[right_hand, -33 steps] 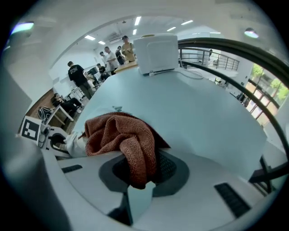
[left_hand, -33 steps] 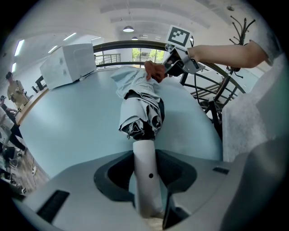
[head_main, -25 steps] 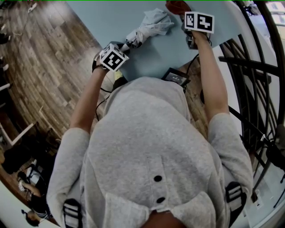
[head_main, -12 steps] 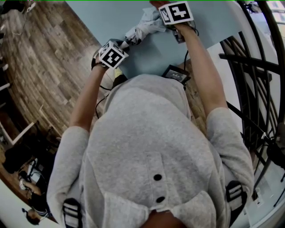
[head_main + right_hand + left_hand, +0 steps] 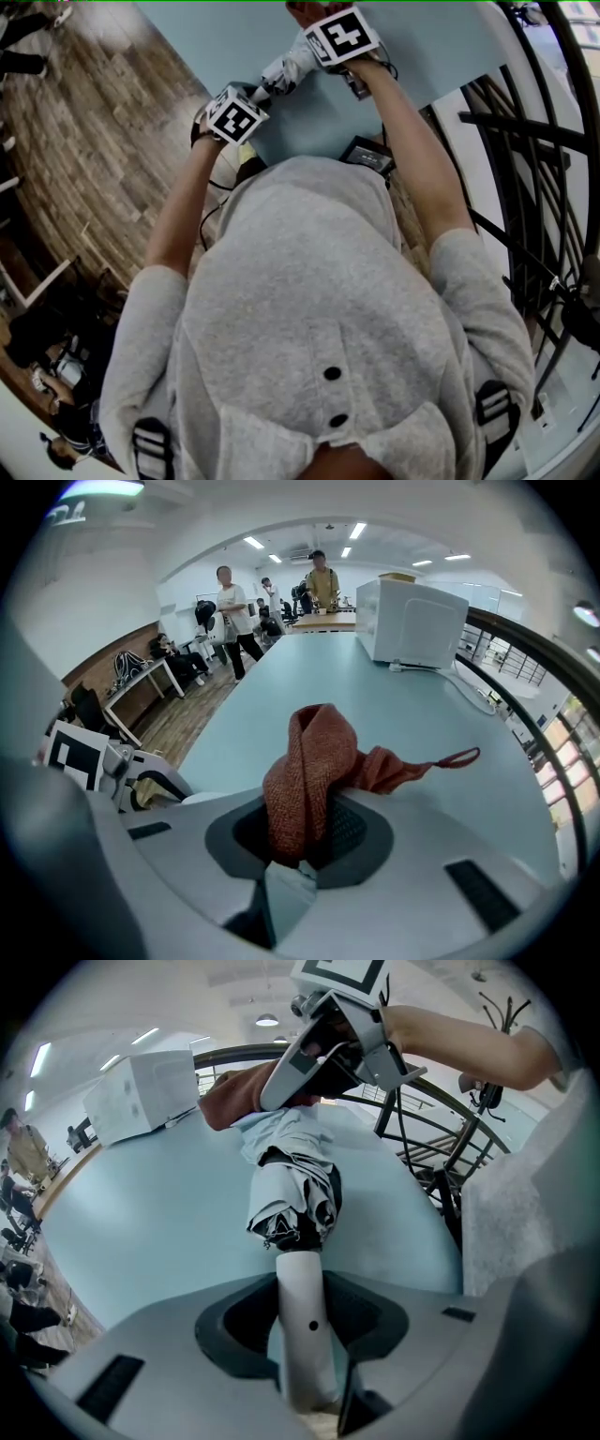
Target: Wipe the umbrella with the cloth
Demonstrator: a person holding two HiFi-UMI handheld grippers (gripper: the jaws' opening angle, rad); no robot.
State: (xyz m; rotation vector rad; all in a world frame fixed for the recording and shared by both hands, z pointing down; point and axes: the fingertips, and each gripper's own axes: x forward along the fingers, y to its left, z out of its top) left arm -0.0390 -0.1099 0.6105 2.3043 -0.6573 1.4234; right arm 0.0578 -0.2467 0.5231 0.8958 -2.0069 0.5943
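Two hand-held grippers are busy over a pale blue worktop [image 5: 225, 37], each with its jaws closed on something.

The left hand-held gripper [image 5: 302, 1349] clamps the white, rounded handle [image 5: 300, 1283] of a folded umbrella [image 5: 291, 1180]. The handle stands up between the jaws with a small dark dot on its face. From there the umbrella runs away across the worktop, its pale grey canopy bunched loosely and dark rib ends showing where the canopy meets the handle.

The right hand-held gripper [image 5: 298, 850] pinches a rust-red woven cloth [image 5: 309, 757]. The cloth rises in a fold above the jaws and trails off to the right, ending in a small hanging loop [image 5: 464, 757].

In the left gripper view, the right hand-held gripper [image 5: 319, 1054] comes down over the far end of the canopy with the cloth [image 5: 234, 1101] against the fabric.

From the head view, the two marker cubes sit close together along the umbrella [image 5: 284, 70], the left one at the handle end.

Farther back on the worktop stands a white box-shaped appliance [image 5: 412, 621], with a cable [image 5: 469, 694] lying just beside it. A small black device [image 5: 367, 155] rests at the near edge. A wooden floor [image 5: 84, 141] lies to the left, a black railing [image 5: 534, 141] stands to the right, and people [image 5: 230, 607] stand in the distance.
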